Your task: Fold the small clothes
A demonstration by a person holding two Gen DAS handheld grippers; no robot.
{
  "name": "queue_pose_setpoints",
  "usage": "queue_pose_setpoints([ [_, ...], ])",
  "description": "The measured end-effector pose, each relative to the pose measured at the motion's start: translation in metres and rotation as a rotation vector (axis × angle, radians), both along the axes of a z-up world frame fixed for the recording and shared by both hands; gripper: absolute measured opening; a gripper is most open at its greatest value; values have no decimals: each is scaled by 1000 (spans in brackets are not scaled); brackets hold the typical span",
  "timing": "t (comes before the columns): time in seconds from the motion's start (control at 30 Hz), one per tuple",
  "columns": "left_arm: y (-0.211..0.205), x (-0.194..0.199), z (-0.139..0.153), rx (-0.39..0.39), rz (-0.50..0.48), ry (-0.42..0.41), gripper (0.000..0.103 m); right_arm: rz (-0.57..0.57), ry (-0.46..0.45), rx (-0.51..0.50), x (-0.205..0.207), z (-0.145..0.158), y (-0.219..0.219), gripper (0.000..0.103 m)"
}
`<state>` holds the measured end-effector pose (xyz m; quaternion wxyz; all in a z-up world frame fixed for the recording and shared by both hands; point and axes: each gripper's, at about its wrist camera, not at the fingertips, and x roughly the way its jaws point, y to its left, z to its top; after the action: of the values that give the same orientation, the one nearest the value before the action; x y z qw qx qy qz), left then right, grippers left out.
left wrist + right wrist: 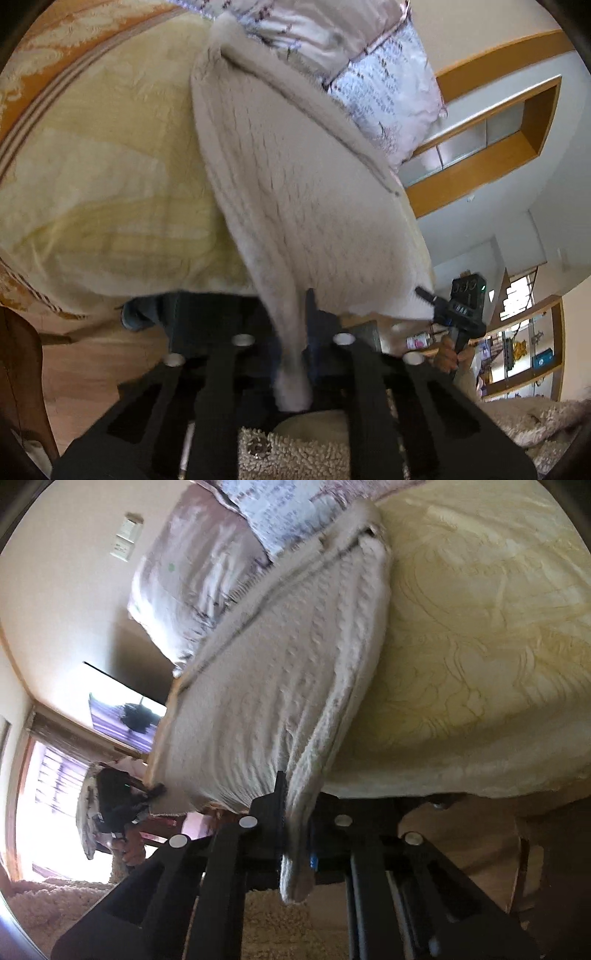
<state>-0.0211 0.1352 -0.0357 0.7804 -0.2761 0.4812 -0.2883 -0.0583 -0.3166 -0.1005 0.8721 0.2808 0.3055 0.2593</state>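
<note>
A cream cable-knit garment (pixel 295 166) lies stretched over the front edge of a pale yellow bedspread (pixel 110 184). My left gripper (pixel 301 325) is shut on one hanging bottom corner of it, and a strip of knit runs down between the jaws. In the same view my right gripper (pixel 424 295) pinches the other bottom corner, with a hand (pixel 450 354) on its handle. In the right wrist view the garment (pixel 266 664) fills the centre, and my right gripper (pixel 291 812) is shut on its bunched edge. The left gripper (pixel 157 790) shows at the far corner.
Patterned lilac pillows (pixel 369 74) (pixel 192 590) lie at the far end of the garment. The yellow bedspread (pixel 480 646) spreads out beside it. Wooden floor (pixel 92 369) and a dark chair (pixel 22 369) lie below the bed edge. Wall shelves (pixel 498 129) stand to the right.
</note>
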Motion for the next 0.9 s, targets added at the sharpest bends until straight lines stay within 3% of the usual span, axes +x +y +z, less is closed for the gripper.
queue_pose_setpoints([
  [0.23,3,3,32,3,15,-123,6,-107,-209,35,-17,41,-11,8],
  [0.53,26,42,86,46,164,-277,6,-323,-478,-145,-18,87,5,8],
  [0.9,21,106,124,138,216,-319,6,-364,-522,-222,17,120,5,8],
])
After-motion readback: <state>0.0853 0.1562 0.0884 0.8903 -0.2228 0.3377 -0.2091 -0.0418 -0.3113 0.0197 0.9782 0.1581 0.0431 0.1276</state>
